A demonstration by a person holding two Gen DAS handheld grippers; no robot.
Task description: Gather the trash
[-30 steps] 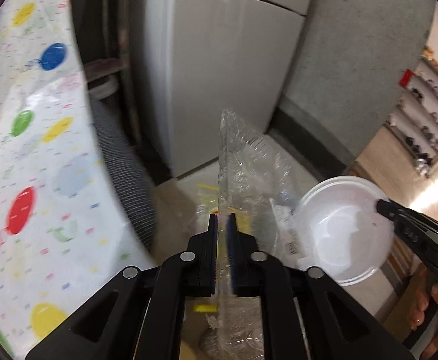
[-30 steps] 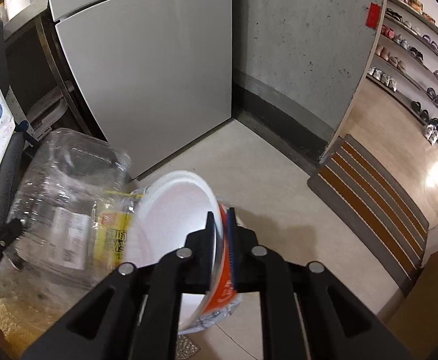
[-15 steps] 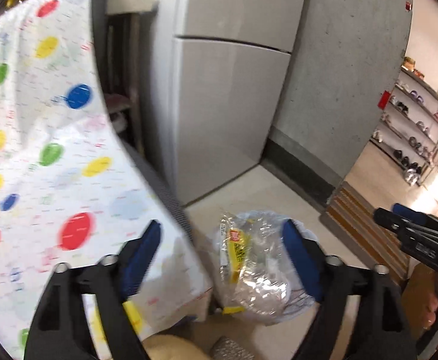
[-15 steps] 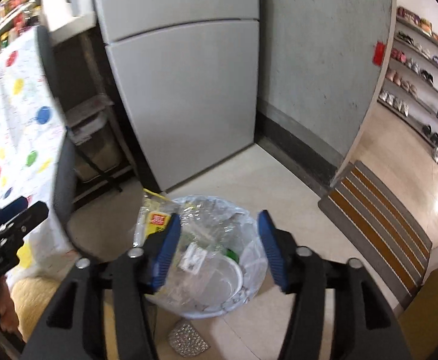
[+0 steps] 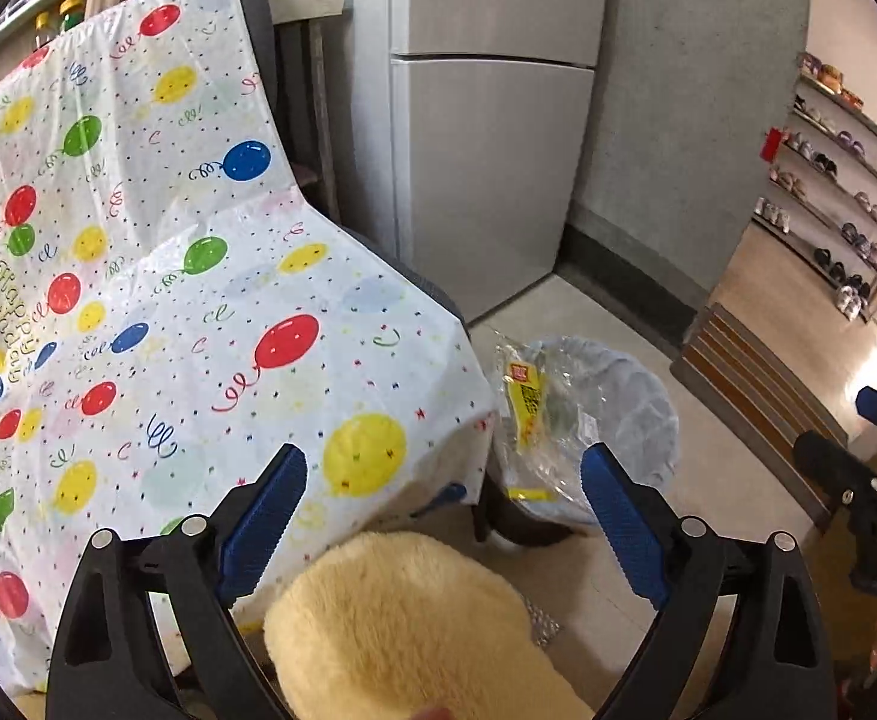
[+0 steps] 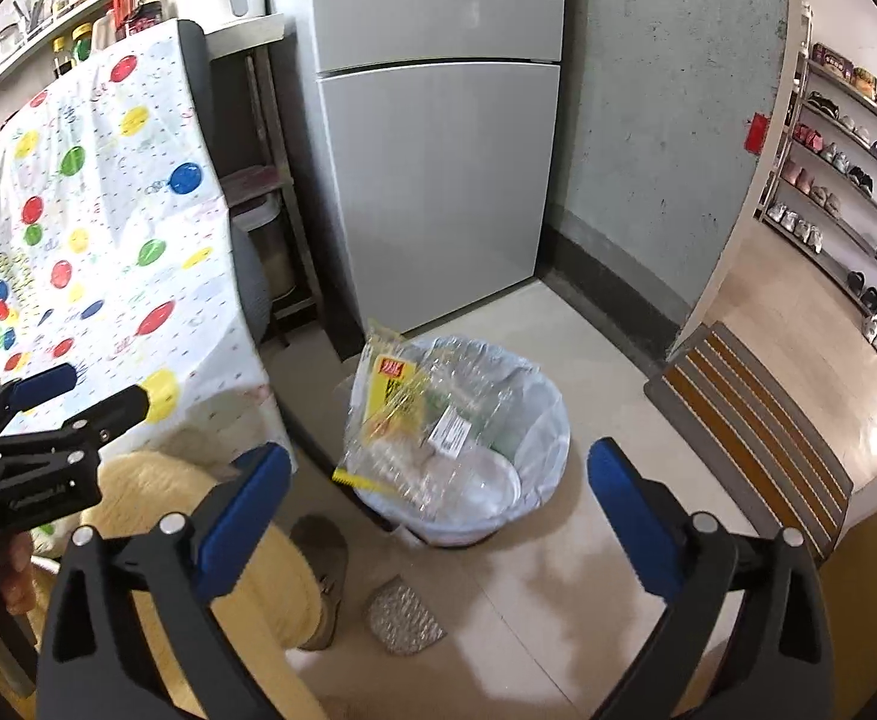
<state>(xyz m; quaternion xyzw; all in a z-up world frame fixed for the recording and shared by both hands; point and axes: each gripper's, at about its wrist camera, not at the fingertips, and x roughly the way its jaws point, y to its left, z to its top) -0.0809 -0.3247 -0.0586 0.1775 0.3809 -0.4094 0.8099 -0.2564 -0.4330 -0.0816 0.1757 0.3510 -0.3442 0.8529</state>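
Left wrist view
Grippers: two; the left gripper point(image 5: 441, 510) fills the foreground, its jaws spread wide and holding nothing; part of the right gripper point(image 5: 858, 480) shows at the right edge.
Trash bin point(image 5: 648, 438): one, on the floor, lined with a pale bag, beyond and a little right of the jaw gap.
Trash: one clear wrapper with a yellow label point(image 5: 528, 402) sticks up at the bin's left rim.
Tablecloth point(image 5: 138, 300): one, balloon-printed; its hanging corner is just beside the bin.

Right wrist view
Grippers: two; right gripper point(image 6: 438, 510) released, jaws wide apart, empty; left gripper point(image 6: 48, 420) at the left edge, fingers parted.
Trash bin point(image 6: 546, 450): one, on the floor ahead between the two jaws, well clear of both.
Trash in bin: yellow-labelled wrapper point(image 6: 387, 396), crumpled clear plastic, a white bowl point(image 6: 492, 480).
Bubble wrap point(image 6: 405, 615): one piece on the floor outside the bin, nearer the jaws.
Fridge point(image 6: 432, 150): one, behind the bin.
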